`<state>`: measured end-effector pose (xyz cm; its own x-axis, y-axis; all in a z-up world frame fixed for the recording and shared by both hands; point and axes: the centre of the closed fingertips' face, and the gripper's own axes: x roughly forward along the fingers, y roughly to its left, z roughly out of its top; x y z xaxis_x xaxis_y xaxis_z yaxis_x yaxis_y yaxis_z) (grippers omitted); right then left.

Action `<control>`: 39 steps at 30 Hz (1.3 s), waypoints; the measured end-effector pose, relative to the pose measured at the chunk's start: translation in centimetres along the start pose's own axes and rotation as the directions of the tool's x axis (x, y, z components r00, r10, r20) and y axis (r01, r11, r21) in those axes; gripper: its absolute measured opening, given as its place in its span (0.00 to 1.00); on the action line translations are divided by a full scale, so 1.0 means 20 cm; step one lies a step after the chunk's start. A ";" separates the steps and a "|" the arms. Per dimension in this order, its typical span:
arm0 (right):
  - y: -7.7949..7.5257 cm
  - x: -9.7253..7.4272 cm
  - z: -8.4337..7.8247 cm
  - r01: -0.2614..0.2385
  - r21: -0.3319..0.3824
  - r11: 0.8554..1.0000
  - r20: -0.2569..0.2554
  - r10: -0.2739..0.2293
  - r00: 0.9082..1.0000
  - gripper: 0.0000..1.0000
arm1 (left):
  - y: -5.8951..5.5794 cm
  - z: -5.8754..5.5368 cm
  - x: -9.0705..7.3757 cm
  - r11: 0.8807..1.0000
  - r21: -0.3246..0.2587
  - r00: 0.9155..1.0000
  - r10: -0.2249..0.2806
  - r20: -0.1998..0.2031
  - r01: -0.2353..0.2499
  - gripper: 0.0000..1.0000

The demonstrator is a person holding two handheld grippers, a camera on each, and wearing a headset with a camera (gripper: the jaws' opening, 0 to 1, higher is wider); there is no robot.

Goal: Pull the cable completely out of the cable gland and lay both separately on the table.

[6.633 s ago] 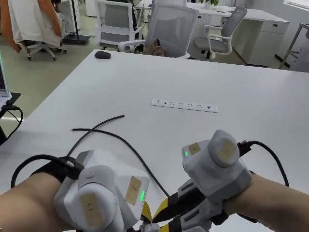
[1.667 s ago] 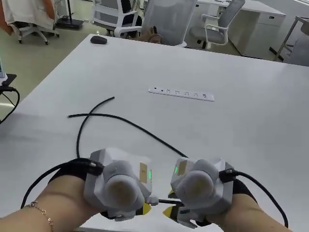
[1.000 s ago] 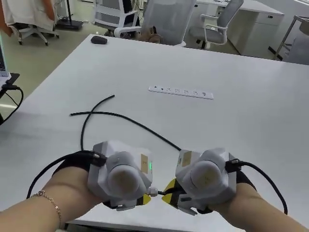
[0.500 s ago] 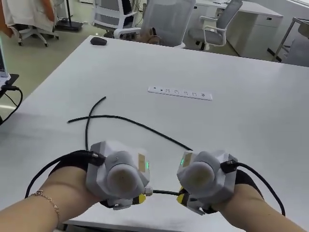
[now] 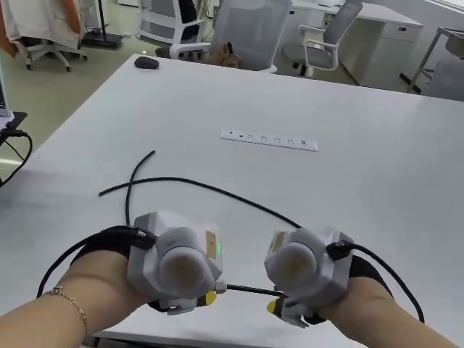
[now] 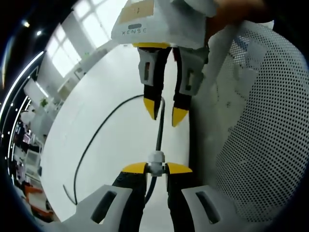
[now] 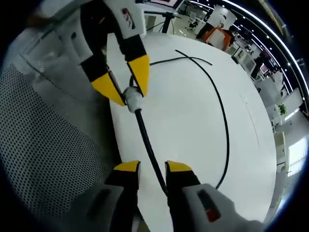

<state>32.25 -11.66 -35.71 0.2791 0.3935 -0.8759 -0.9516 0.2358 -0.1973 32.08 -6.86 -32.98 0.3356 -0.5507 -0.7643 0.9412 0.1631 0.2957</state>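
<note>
Left gripper view: left gripper jaws clench the cable gland, mid-pull.
The cable passes between right gripper jaws, grip unclear; next, draw it fully free.

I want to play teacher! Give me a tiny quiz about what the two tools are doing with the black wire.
1. True or false: the white cable gland lies alone on the table.
2. Which thing lies on the table beyond the black cable? A) a white power strip B) a cup C) a book
3. Fill in: from the gland, the cable runs between the jaws of the ___ tool.
Key: 1. False: the left tool is shut on it. 2. A. 3. The right tool.
</note>
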 end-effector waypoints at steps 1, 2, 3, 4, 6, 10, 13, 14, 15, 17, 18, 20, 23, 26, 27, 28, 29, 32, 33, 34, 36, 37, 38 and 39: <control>0.02 0.00 0.05 -0.015 -0.015 1.000 0.041 0.015 0.999 0.21 | 0.00 0.00 0.00 1.000 0.001 1.000 -0.001 0.001 0.001 0.16; 0.04 -0.01 0.11 -0.029 -0.009 1.000 0.095 0.030 0.995 0.20 | 0.00 0.00 0.00 1.000 0.008 1.000 -0.002 0.001 0.002 0.16; 0.04 -0.02 0.15 -0.033 -0.012 0.999 0.134 0.034 0.990 0.21 | -0.01 0.00 0.00 1.000 0.012 1.000 -0.003 0.001 0.003 0.16; 0.05 -0.04 0.19 -0.043 -0.011 0.999 0.174 0.045 0.984 0.20 | -0.01 0.01 0.00 1.000 0.015 1.000 -0.005 0.001 0.005 0.16; 0.06 -0.05 0.21 -0.055 0.001 0.999 0.200 0.054 0.978 0.18 | -0.01 0.01 0.00 1.000 0.020 1.000 -0.004 0.003 0.004 0.16; 0.05 -0.04 0.18 -0.040 -0.019 0.999 0.175 0.042 0.984 0.15 | -0.01 0.02 0.00 1.000 0.029 1.000 -0.003 0.012 0.003 0.16; 0.04 -0.04 0.18 -0.035 -0.028 0.999 0.175 0.039 0.984 0.06 | -0.01 0.03 0.01 0.999 0.035 1.000 -0.008 0.018 0.008 0.16; 0.04 -0.04 0.18 -0.028 -0.028 0.999 0.170 0.033 0.985 0.06 | -0.01 0.03 0.01 0.999 0.037 1.000 -0.009 0.019 0.009 0.16; 0.04 -0.04 0.17 -0.028 -0.031 0.999 0.167 0.033 0.985 0.05 | -0.01 0.03 0.01 0.999 0.036 1.000 -0.009 0.019 0.008 0.16; 0.04 -0.03 0.18 -0.026 -0.036 0.999 0.167 0.031 0.985 0.05 | -0.01 0.03 0.01 1.000 0.026 1.000 -0.010 0.023 0.010 0.16; 0.03 -0.03 0.17 -0.021 -0.033 0.999 0.166 0.026 0.986 0.05 | 0.00 0.03 0.01 1.000 0.022 1.000 -0.007 0.025 0.006 0.16; 0.03 -0.03 0.16 -0.017 -0.025 1.000 0.158 0.021 0.987 0.05 | 0.00 0.03 0.01 1.000 0.018 1.000 -0.003 0.026 0.003 0.16; 0.01 -0.03 0.14 -0.007 -0.022 1.000 0.133 0.009 0.991 0.04 | 0.01 0.02 0.01 1.000 0.012 1.000 0.004 0.018 -0.004 0.16; 0.00 -0.02 0.10 0.003 -0.007 1.000 0.104 -0.002 0.995 0.04 | 0.01 0.00 0.01 1.000 0.006 1.000 0.004 0.010 -0.004 0.16; -0.01 -0.02 0.09 0.005 -0.001 1.000 0.098 -0.005 0.995 0.04 | 0.01 0.00 0.01 1.000 0.007 1.000 0.004 0.010 -0.004 0.16; -0.02 -0.02 0.08 0.012 0.010 1.000 0.088 -0.013 0.996 0.05 | 0.01 0.00 0.01 1.000 0.007 1.000 0.005 0.008 -0.005 0.16; -0.03 -0.02 0.06 0.021 0.021 1.000 0.068 -0.022 0.997 0.05 | 0.01 0.00 0.01 1.000 0.008 1.000 0.006 0.006 -0.006 0.16; -0.06 -0.02 -0.01 0.046 0.039 0.998 0.009 -0.047 0.999 0.05 | 0.01 0.00 0.01 1.000 0.003 1.000 0.003 0.003 -0.003 0.16; -0.07 -0.01 -0.03 0.054 0.044 0.998 -0.007 -0.053 0.999 0.05 | 0.01 0.00 0.01 1.000 0.004 1.000 0.002 0.002 -0.002 0.16; -0.08 -0.01 -0.06 0.061 0.051 0.997 -0.034 -0.060 0.998 0.05 | 0.00 0.00 0.01 1.000 0.003 1.000 -0.001 0.002 0.001 0.16; -0.10 -0.01 -0.11 0.083 0.048 0.995 -0.080 -0.079 0.994 0.05 | 0.00 0.00 0.01 1.000 0.006 1.000 -0.004 -0.001 0.004 0.16; -0.10 -0.02 -0.12 0.091 0.047 0.995 -0.096 -0.086 0.992 0.05 | 0.00 0.00 0.01 1.000 0.006 1.000 -0.005 -0.001 0.005 0.16; -0.11 -0.02 -0.14 0.097 0.051 0.994 -0.107 -0.091 0.990 0.05 | 0.00 0.00 0.01 1.000 0.006 1.000 -0.005 -0.001 0.005 0.16; -0.12 -0.02 -0.16 0.105 0.061 0.993 -0.125 -0.097 0.987 0.05 | 0.00 0.00 0.01 1.000 0.004 1.000 -0.007 0.000 0.007 0.16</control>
<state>33.99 -15.15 -36.30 0.3513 0.2545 -0.9010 -0.9075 0.3293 -0.2609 32.07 -6.91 -33.15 0.3295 -0.5514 -0.7664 0.9432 0.1563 0.2930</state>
